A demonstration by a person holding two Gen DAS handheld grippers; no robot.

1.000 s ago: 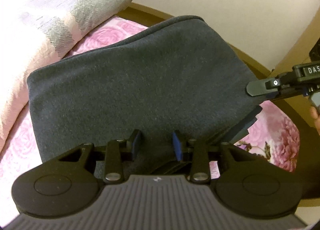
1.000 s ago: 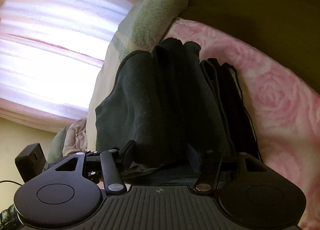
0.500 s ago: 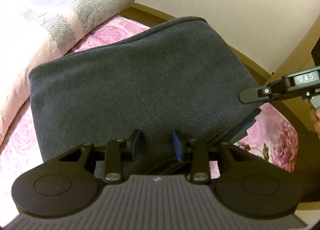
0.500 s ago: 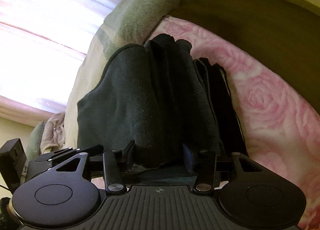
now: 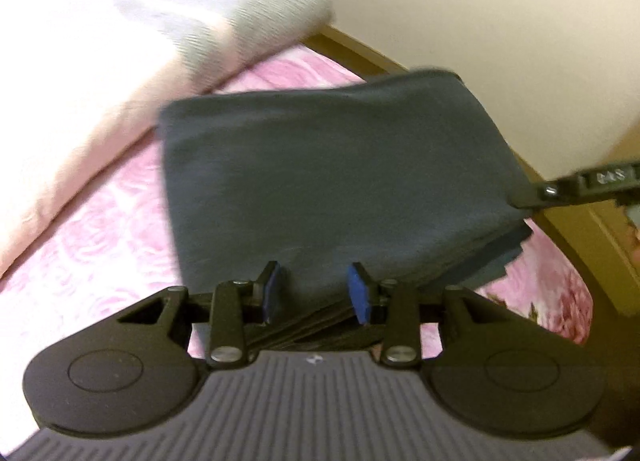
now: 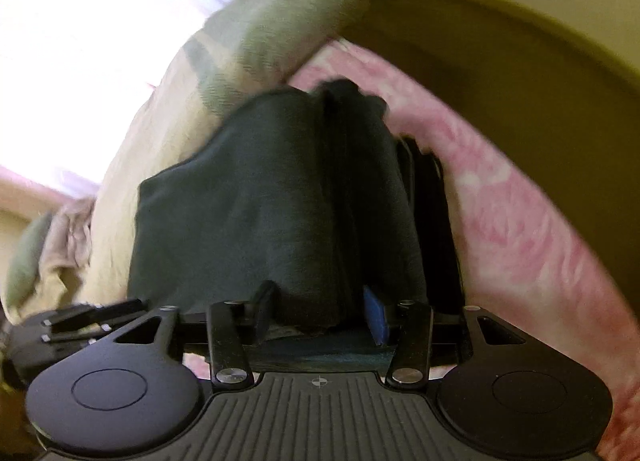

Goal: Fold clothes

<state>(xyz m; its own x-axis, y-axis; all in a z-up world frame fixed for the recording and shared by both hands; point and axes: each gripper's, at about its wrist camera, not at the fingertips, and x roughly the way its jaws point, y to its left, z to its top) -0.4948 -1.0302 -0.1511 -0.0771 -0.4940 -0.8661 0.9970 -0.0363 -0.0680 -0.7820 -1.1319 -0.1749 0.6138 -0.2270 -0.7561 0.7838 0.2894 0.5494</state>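
The folded dark grey garment (image 5: 332, 181) is held above the pink rose-print bed (image 5: 100, 245), its long axis running from the left tool (image 5: 313, 293) across to the right tool (image 5: 532, 197), its broad face tilted toward the wall (image 5: 480, 21). The left tool's blue pads (image 5: 357, 293) clamp the stacked folds at one end. The right tool (image 6: 320, 309) grips the bunched layers at the other end; its jaws have just narrowed onto the cloth. Compared with a second ago, the garment sits higher and further from the folded blanket (image 5: 224, 21), and both views are now blurred.
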